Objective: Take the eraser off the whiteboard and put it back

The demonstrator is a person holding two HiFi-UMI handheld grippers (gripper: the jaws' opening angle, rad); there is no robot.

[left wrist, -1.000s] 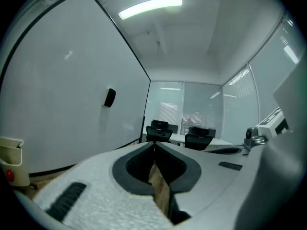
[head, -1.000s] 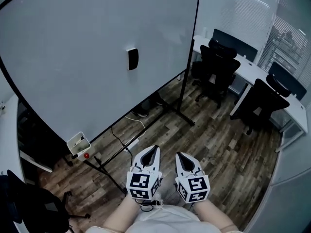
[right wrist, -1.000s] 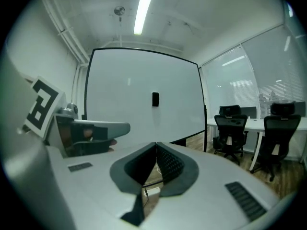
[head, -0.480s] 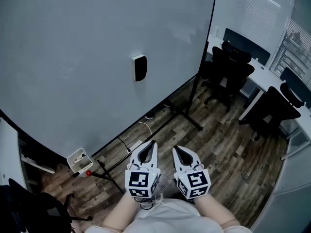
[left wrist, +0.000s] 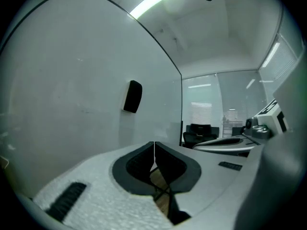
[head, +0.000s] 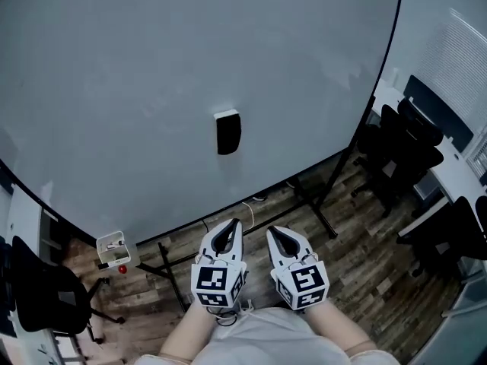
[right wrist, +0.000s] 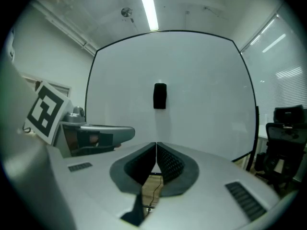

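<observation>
While tucked in close to the torso, forearms parallel: holding left gripper (head: 233, 227) and right gripper (head: 273, 233) side by side, near but apart, marker cubes up, tips aimed forward at the whiteboard (head: 137, 74). Jaws pressed fully together on both, gripping nothing. Seeing eraser (head: 227, 132) stuck upright mid-board, above and well apart from both tips. Lined up roughly dead ahead in the right gripper view.
</observation>
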